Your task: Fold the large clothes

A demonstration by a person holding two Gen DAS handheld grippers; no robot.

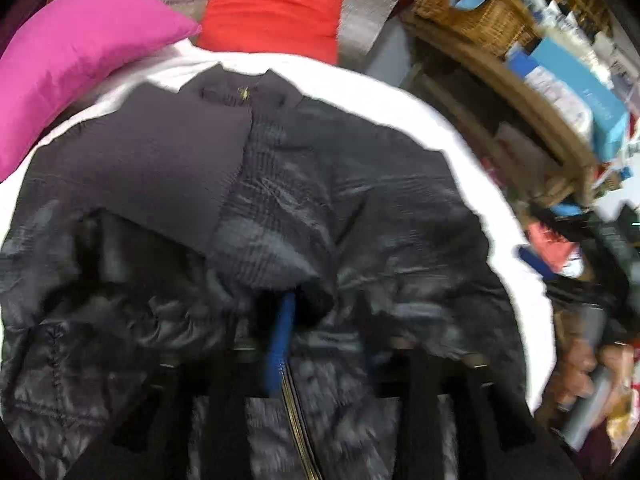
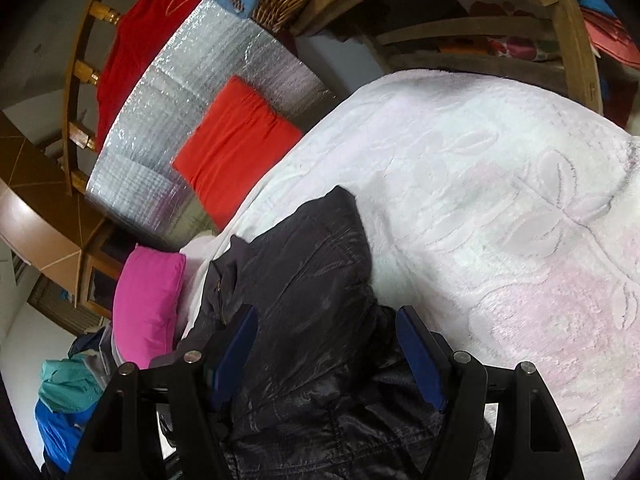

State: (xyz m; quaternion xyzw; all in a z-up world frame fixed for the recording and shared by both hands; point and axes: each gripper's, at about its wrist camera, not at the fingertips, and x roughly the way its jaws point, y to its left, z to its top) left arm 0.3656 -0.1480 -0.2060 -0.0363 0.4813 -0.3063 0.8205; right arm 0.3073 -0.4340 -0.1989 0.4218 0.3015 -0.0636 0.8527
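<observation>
A large black quilted jacket [image 1: 360, 208] lies on a white blanket [image 1: 472, 168], collar at the far end, its left front flap folded over to show matte lining. My left gripper [image 1: 304, 320] sits low over the jacket's middle; one blue finger [image 1: 280, 344] shows beside the gold zipper, the other is buried under a fold of fabric, and the view is blurred. In the right wrist view my right gripper [image 2: 326, 322] is open, its blue pads [image 2: 420, 356] straddling a bunched part of the jacket [image 2: 312, 272] without closing on it.
A pink pillow [image 1: 72, 60] and a red pillow [image 1: 272, 8] lie at the bed's head against a silver foil panel [image 2: 192, 80]. A wicker basket [image 1: 472, 12] and cluttered wooden shelves [image 1: 560, 92] stand to the right. A clothes pile [image 2: 68, 396] lies beside the bed.
</observation>
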